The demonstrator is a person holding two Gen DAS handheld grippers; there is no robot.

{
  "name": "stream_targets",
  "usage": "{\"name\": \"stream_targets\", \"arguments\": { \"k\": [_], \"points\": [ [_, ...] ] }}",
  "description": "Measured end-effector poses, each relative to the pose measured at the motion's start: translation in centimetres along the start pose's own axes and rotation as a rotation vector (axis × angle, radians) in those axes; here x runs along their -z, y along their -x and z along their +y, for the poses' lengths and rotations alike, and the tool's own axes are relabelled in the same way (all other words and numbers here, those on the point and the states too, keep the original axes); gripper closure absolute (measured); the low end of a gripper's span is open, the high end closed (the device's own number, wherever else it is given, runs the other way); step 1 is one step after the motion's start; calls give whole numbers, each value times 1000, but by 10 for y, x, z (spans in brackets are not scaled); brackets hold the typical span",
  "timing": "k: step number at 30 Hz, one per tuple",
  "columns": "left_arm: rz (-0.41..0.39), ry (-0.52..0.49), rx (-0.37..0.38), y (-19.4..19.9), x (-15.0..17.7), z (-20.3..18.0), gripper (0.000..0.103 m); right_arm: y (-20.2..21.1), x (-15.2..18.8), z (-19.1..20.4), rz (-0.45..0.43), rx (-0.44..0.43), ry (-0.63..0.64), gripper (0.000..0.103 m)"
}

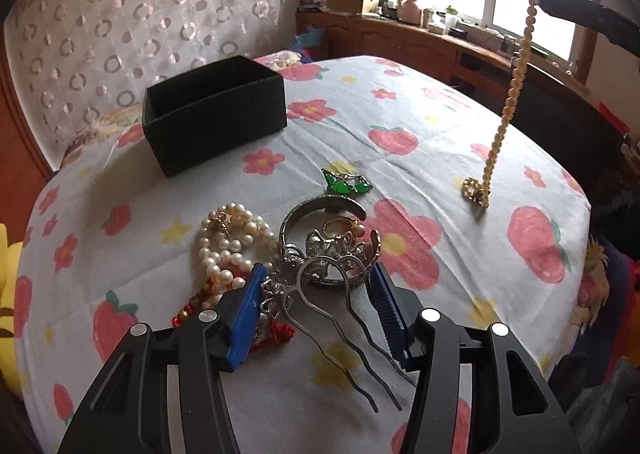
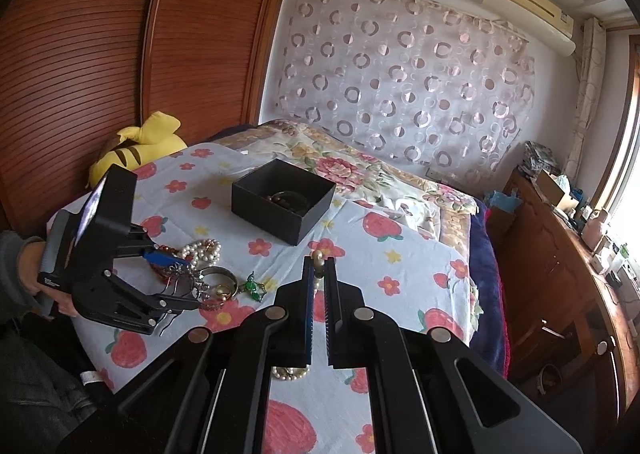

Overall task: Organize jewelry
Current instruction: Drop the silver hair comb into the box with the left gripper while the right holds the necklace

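Left wrist view: left gripper point(image 1: 316, 286) is sitting low over the jewelry pile on the strawberry sheet point(image 1: 440, 126), jaws spread wide, gripping nothing. Silver hairpin point(image 1: 340, 306) is lying between the blue pads point(image 1: 248, 314), prongs pointing back toward the camera. White pearl necklace point(image 1: 228, 246) is bunched just left of it, silver bangle point(image 1: 320, 214) and green brooch point(image 1: 346, 184) just beyond. Black box point(image 1: 216, 110) is standing well apart at the back, open top. Off to the right, a cream bead strand point(image 1: 508, 102) is hanging from the other tool, its lower end and clasp touching the sheet.

Right wrist view: right gripper point(image 2: 319, 270) is pinched nearly shut on the cream bead strand point(image 2: 318, 260), top bead poking out at the tips. Rest of the strand is dropping under the jaws; a coil is showing on the sheet below, though I can't tell how much is off the fabric. Black box point(image 2: 284, 200) is sitting ahead with something dark already inside. Left gripper point(image 2: 176, 278) is working the pile at left.

Risks, my read: grip is on one or two beads at the very tip, so a swing toward the box could slip it out. The trailing end may drag and miss the box rim. On the left, closing now could snag the tangled pearls along with the hairpin.
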State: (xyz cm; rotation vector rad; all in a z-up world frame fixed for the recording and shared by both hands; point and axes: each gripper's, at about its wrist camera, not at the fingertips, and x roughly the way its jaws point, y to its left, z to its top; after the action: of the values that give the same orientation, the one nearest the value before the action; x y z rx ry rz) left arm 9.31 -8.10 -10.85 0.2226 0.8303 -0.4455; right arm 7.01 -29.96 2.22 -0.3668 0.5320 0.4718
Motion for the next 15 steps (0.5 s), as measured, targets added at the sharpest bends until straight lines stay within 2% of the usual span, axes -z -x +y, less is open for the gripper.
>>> {"name": "stream_targets", "arguments": {
  "k": [8, 15],
  "points": [
    [-55, 14, -5, 19, 2, 4, 53, -7, -4, 6, -3, -4, 2, 98],
    [-115, 53, -21, 30, -18, 22, 53, -14, -23, 12, -33, -11, 4, 98]
  ]
}}
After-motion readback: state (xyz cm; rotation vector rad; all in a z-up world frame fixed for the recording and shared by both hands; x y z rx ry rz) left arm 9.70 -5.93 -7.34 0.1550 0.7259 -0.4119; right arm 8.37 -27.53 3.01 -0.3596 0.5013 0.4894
